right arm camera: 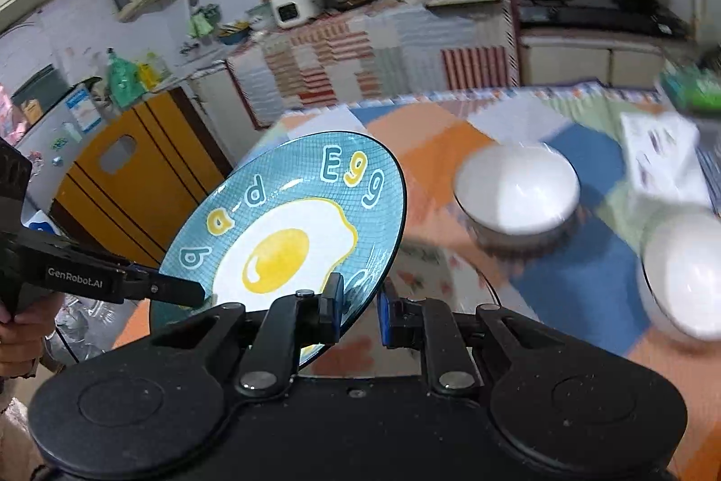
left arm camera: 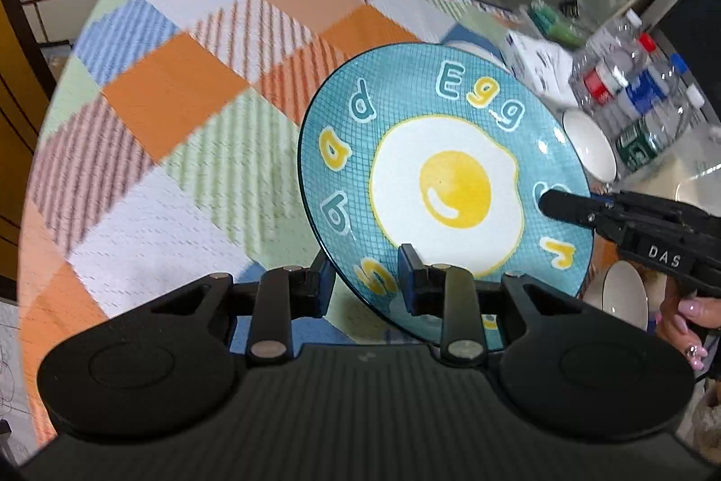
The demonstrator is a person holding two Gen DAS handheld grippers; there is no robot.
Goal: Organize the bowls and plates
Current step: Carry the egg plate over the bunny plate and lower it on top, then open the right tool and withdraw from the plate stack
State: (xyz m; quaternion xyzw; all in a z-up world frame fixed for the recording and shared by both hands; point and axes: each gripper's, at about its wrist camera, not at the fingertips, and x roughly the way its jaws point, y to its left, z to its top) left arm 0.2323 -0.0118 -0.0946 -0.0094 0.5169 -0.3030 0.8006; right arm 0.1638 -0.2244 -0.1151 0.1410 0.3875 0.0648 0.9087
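- Your left tongs [left arm camera: 367,278] were clamped on the near rim of the blue plate [left arm camera: 405,98], one pad on each face, and the plate stood tilted, lifted clear of the checked tabletop [left arm camera: 180,98].
- In the right wrist view those same tongs came in from the left edge, gripping the plate's left rim, and the side of the tool read "GenRobot.AI" [right arm camera: 74,283]; the hand [right arm camera: 18,341] holding it showed only in part.
- The plate carried a fried-egg picture ringed with letters; "Egg" [left arm camera: 482,93] was clear, and in the right wrist view "bad Egg" could be read around the rim.
- Your right tongs [right arm camera: 358,307] were clenched on the plate's lower right edge, the rim between the blue pads.
- The left wrist view showed them reaching in from the right, with "DAS" [left arm camera: 663,255] printed on the body and your right hand [left arm camera: 685,323] on the grip.
- Only the right wrist view showed the kitchen counter along the wall and two white bowls [right arm camera: 516,194] on the tabletop to the right of the plate, both blurred.
- Only the left wrist view showed the water bottles [left arm camera: 631,93] far right, their labels too blurred to read, and a white box [left arm camera: 531,61] beside them.
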